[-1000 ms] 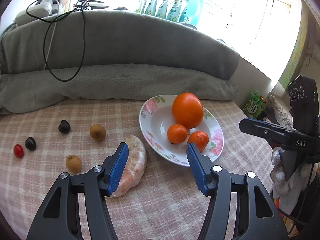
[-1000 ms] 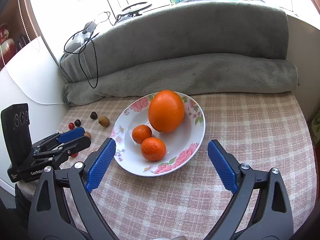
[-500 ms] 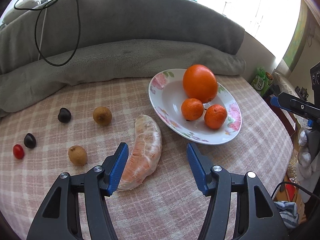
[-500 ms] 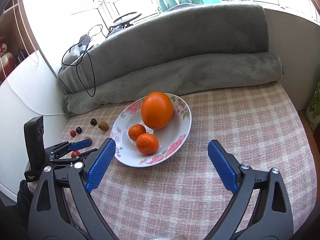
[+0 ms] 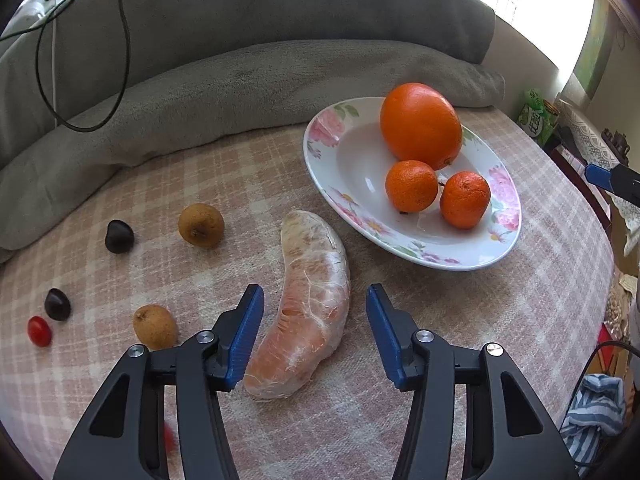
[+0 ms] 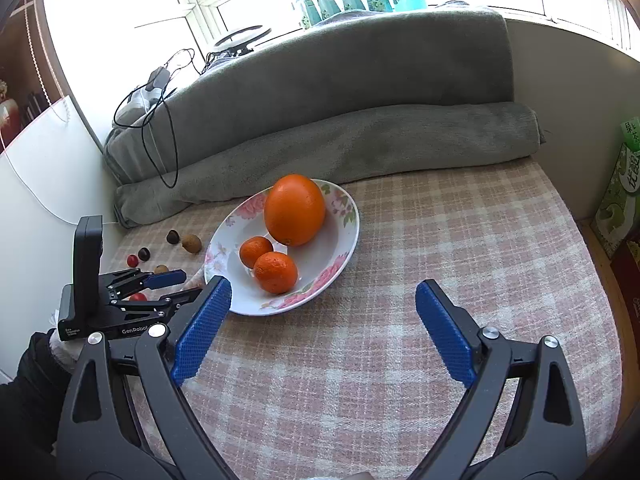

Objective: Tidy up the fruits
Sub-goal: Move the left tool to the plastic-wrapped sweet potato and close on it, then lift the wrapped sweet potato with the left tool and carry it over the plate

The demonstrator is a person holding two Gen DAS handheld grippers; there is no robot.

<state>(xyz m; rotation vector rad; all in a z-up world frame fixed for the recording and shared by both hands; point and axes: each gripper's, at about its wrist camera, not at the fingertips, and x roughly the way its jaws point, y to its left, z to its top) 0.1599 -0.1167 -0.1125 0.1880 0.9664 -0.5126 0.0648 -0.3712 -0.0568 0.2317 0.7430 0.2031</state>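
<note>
left gripper point(image 5: 315, 330) fingers closing, straddling near end of pomelo segment point(image 5: 306, 312), untouched | segment runs near-far | right gripper point(image 6: 323, 326) open, empty, farther

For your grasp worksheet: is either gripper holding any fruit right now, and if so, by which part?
Nothing is held. The left gripper is closing around the peeled citrus segment, fingers not touching it yet. The right gripper is open and empty.

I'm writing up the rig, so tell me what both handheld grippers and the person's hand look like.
Both the left gripper and right gripper have black plastic arms, silver rivets and ridged blue pads. The left gripper carries white "GenRobot" lettering. The person's hand wears a white glove under a black sleeve.
</note>
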